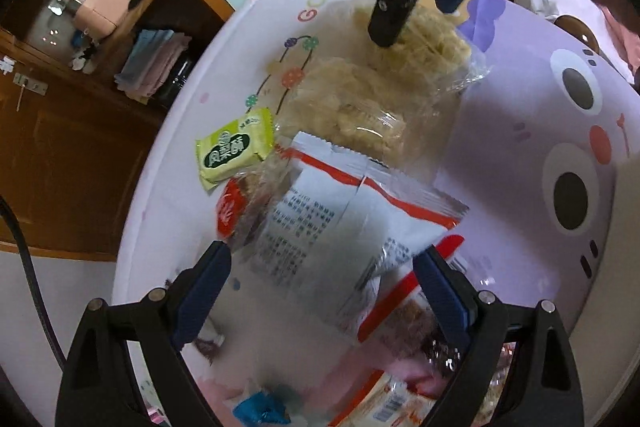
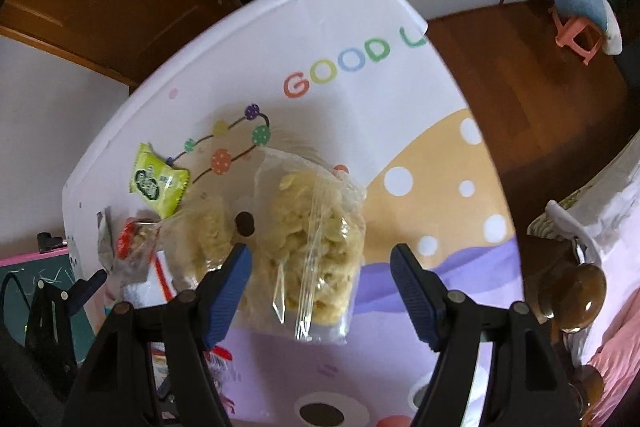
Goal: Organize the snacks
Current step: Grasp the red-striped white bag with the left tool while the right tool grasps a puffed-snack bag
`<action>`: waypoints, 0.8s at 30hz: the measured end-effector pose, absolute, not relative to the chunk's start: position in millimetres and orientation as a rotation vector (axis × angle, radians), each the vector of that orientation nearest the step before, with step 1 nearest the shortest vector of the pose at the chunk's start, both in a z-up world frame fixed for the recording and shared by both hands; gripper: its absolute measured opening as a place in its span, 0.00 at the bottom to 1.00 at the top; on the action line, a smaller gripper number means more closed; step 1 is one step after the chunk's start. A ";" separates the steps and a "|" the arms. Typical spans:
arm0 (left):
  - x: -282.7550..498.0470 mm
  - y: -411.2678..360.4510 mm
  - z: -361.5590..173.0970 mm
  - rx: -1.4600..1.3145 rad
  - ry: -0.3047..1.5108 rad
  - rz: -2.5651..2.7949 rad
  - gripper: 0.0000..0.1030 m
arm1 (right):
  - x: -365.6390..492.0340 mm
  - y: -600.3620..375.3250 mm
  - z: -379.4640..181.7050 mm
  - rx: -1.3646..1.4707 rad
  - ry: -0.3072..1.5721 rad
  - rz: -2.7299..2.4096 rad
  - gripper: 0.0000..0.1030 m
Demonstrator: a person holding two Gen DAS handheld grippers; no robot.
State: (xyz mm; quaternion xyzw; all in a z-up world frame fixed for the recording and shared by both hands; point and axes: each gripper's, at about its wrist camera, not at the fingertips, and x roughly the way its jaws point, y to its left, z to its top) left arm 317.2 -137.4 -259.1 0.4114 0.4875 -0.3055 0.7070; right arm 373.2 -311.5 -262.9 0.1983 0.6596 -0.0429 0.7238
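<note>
Near the table's (image 2: 360, 11) far-left corner lies a green packet (image 2: 158, 181); beside it sit clear bags of chips (image 2: 316, 231) and a white pouch (image 1: 340, 223). Left gripper (image 1: 324, 263) and right gripper (image 2: 320, 263) hover wide open — nothing held.

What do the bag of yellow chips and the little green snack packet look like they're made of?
The bag of yellow chips looks like thin clear plastic film: you see the chips through it, and it creases and catches glare. The green snack packet seems an opaque printed wrapper, probably plastic or foil laminate, with a crimped, serrated end seal and a soft sheen; the exact film can't be told.
</note>
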 end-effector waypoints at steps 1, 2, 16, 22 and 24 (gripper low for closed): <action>318.9 -138.3 -261.6 0.907 1.091 -0.679 0.89 | 373.6 -309.1 -267.8 0.437 1.468 -0.089 0.70; 320.3 -139.3 -263.1 0.898 1.102 -0.681 0.86 | 374.8 -307.4 -271.2 0.434 1.476 -0.085 0.70; 333.4 -123.1 -256.2 0.640 1.185 -0.600 0.57 | 363.6 -286.0 -271.4 0.293 1.469 -0.102 0.56; 326.1 -121.8 -248.5 0.569 1.226 -0.556 0.40 | 349.7 -277.5 -271.0 0.277 1.471 -0.082 0.56; 323.3 -123.2 -247.0 0.557 1.238 -0.545 0.37 | 347.6 -278.0 -266.0 0.274 1.464 -0.076 0.56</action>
